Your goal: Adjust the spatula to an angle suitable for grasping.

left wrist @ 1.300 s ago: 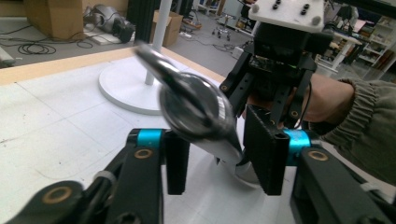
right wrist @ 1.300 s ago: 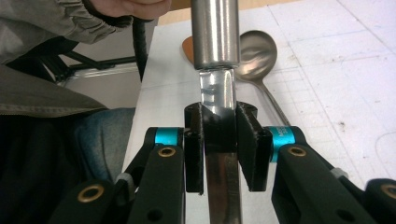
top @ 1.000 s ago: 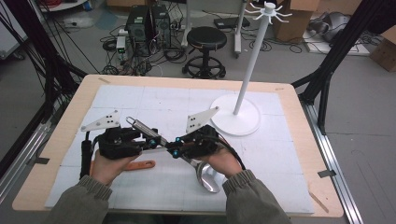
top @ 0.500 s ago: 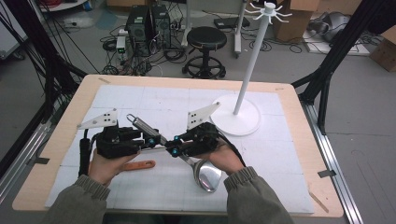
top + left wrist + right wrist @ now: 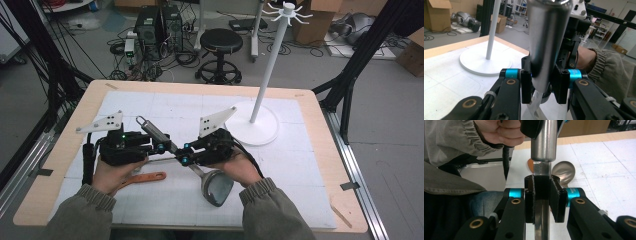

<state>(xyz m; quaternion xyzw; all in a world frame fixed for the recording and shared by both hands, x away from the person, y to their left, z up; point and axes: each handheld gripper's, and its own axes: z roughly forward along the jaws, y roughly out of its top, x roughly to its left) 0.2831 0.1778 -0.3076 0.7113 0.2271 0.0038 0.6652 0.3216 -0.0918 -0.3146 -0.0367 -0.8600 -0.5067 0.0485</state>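
Left gripper (image 5: 161, 147) closed further, now clenched on ladle (image 5: 216, 186) handle; right gripper (image 5: 184, 153) grasps its flat shank. Orange tool (image 5: 145, 178) unmoved on worktop (image 5: 310, 165).

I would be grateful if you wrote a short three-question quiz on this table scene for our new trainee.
1. True or false: the left gripper is shut on the thick round handle of the metal ladle.
2. Which part of the ladle does the right gripper clamp? A) the bowl B) the flat shank below the handle C) the hanging loop
3. What lies flat on the white mat beside the person's left hand?

Key:
1. True.
2. B; the bowl hangs free beyond the jaws.
3. An orange utensil handle. The white hook stand is upright at the far right.
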